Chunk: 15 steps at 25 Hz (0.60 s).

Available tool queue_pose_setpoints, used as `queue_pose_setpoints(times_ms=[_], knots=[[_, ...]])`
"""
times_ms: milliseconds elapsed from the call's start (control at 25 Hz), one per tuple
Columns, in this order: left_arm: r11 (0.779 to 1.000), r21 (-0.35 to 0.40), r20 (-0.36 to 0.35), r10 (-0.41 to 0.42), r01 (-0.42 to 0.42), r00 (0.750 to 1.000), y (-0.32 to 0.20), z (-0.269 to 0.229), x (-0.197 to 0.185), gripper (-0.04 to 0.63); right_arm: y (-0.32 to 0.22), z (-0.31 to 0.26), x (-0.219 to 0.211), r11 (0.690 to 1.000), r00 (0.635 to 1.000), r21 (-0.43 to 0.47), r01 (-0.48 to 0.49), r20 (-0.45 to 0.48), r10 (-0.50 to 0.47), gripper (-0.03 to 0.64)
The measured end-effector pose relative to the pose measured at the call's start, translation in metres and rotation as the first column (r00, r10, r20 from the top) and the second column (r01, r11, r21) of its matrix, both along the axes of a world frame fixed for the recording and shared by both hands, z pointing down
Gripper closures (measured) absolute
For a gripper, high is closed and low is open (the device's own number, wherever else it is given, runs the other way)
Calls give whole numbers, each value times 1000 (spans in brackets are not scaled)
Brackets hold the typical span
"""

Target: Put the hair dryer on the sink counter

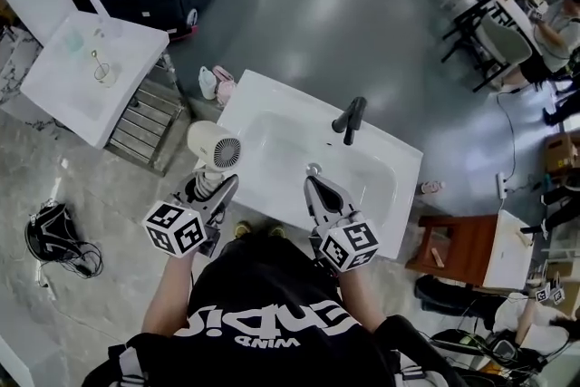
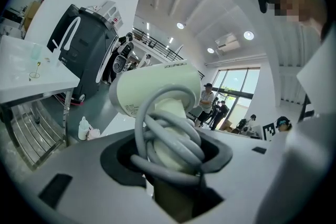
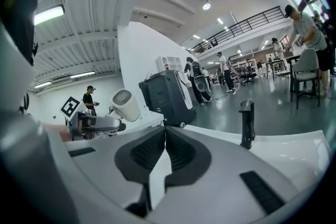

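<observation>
Closest up, the left gripper (image 1: 216, 188) is clamped on the white hair dryer (image 1: 216, 147) by its cord-wrapped handle, at the sink counter (image 1: 272, 93) edge. The right gripper (image 1: 316, 186), pinched shut and empty, hovers over the basin (image 1: 372, 186) near the drain (image 1: 314, 168).

The person wears a black short-sleeved T-shirt (image 1: 272, 299) with white lettering across it. The left gripper (image 1: 216, 184) and right gripper (image 1: 314, 186) have pale grey shells with dark ribbed pads, and each carries a white cube (image 1: 175, 228) printed with black square markers.

Hair dryer (image 2: 157, 89) handle mostly under its wound cord (image 2: 157, 128), contact with the left gripper (image 2: 170, 157) likely behind it.
</observation>
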<state>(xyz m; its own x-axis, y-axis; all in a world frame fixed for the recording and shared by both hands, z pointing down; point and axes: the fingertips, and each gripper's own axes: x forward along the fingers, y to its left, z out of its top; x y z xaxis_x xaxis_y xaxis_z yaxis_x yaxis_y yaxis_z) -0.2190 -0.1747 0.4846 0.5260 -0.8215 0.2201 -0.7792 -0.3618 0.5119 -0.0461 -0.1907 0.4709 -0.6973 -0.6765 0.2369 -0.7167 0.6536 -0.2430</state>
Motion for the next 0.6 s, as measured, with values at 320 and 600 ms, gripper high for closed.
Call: queue_pose_setpoints(times_ms=[320, 600], knots=[[1000, -2, 32, 8, -8, 999, -12, 0, 11, 342, -20, 1, 11, 999, 999, 8, -37, -5, 37, 598], [1000, -24, 64, 12, -10, 998, -29, 13, 16, 341, -35, 4, 12, 1000, 1000, 12, -29, 7, 29, 598]])
